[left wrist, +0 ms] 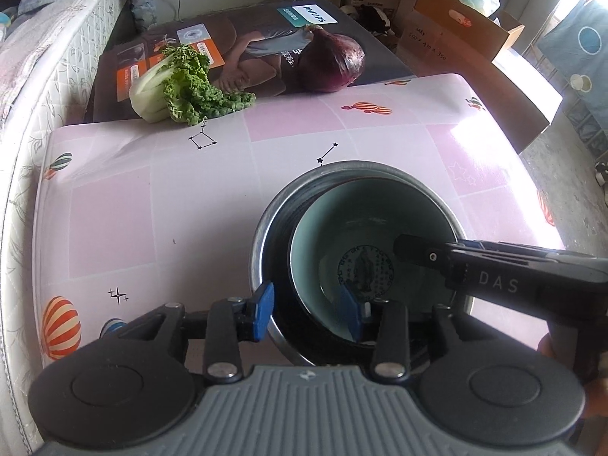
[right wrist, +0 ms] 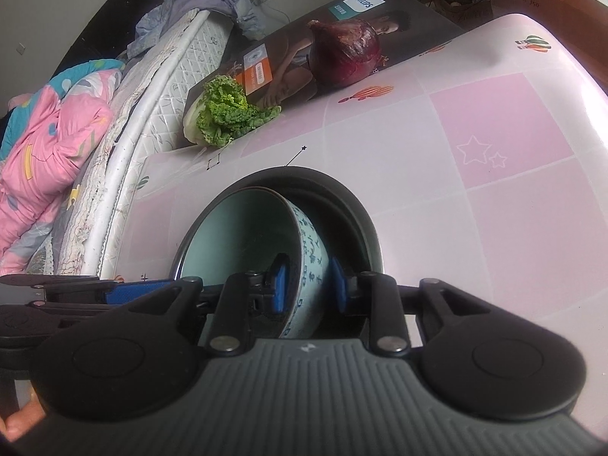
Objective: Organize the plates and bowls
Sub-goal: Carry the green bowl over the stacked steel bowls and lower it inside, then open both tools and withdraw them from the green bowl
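A pale green ceramic bowl (left wrist: 380, 205) with blue characters on its outside (right wrist: 311, 250) leans tilted inside a larger metal bowl (left wrist: 262, 235) with a dark inside (right wrist: 357, 212) on the pink table. My left gripper (left wrist: 307, 313) is open; one blue pad stands outside the metal rim and the other inside the ceramic bowl, neither touching. My right gripper (right wrist: 308, 287) straddles the ceramic bowl's wall, one pad inside and one outside, with slim gaps showing. In the left wrist view its black finger (left wrist: 418, 250) reaches in from the right. A left finger (right wrist: 136, 290) shows in the right wrist view.
A leafy green cabbage (left wrist: 178, 83) and a red onion (left wrist: 330, 64) lie on a dark printed box (left wrist: 243, 38) behind the table. A mattress (left wrist: 45, 87) runs along the left. Cardboard boxes (left wrist: 456, 19) stand at the back right. The pink tablecloth (left wrist: 152, 197) spreads left of the bowls.
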`<control>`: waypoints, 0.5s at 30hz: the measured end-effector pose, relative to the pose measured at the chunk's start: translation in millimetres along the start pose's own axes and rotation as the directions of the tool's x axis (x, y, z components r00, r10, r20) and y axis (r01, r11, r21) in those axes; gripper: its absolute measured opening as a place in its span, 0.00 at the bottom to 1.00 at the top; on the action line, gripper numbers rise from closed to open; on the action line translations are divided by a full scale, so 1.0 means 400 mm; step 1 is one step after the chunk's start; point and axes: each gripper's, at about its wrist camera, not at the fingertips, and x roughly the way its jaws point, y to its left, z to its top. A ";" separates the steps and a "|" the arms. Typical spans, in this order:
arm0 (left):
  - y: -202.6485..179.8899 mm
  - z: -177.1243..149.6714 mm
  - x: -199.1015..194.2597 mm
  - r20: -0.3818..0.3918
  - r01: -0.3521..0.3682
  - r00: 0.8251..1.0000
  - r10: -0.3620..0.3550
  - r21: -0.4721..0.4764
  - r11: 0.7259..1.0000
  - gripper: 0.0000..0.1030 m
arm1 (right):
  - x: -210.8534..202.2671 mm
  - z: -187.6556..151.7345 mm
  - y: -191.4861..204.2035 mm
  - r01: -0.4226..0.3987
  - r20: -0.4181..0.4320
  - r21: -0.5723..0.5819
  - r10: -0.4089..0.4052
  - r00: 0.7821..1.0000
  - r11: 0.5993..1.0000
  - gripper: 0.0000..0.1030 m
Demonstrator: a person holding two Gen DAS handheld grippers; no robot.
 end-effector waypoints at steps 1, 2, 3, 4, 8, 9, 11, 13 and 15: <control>0.007 -0.001 -0.012 0.009 0.001 1.000 -0.001 -0.007 1.000 0.54 | -0.003 0.000 0.004 0.000 0.006 -0.006 0.000 1.000 1.000 0.28; 0.014 -0.002 -0.023 0.021 0.000 1.000 0.000 -0.010 1.000 0.56 | -0.006 0.000 0.006 0.000 0.011 -0.011 0.000 1.000 1.000 0.30; 0.018 -0.006 -0.033 0.029 -0.003 1.000 0.003 -0.010 1.000 0.56 | -0.010 0.001 0.009 0.002 0.016 -0.017 -0.002 1.000 1.000 0.34; 0.025 -0.010 -0.047 0.038 -0.006 0.999 0.006 -0.011 1.000 0.57 | -0.016 0.002 0.012 0.007 0.028 -0.022 -0.006 1.000 1.000 0.43; 0.046 -0.034 -0.096 0.075 0.020 0.997 -0.019 -0.021 1.000 0.64 | -0.047 0.005 0.018 0.009 0.072 -0.034 -0.006 0.997 0.999 0.50; 0.050 -0.042 -0.107 0.082 0.025 0.996 -0.023 -0.023 0.999 0.66 | -0.058 0.005 0.019 0.004 0.081 -0.036 -0.002 0.997 0.999 0.50; 0.057 -0.058 -0.130 0.099 0.029 0.995 -0.026 -0.026 0.999 0.67 | -0.092 0.006 0.020 -0.020 0.111 -0.039 0.024 0.994 0.999 0.52; 0.062 -0.078 -0.159 0.120 0.036 0.992 -0.033 -0.027 0.999 0.68 | -0.128 0.003 0.020 -0.039 0.133 -0.035 0.043 0.990 0.999 0.53; 0.065 -0.097 -0.188 0.144 0.050 0.989 -0.046 -0.025 0.998 0.72 | -0.176 -0.005 0.019 -0.066 0.156 -0.033 0.070 0.985 0.997 0.54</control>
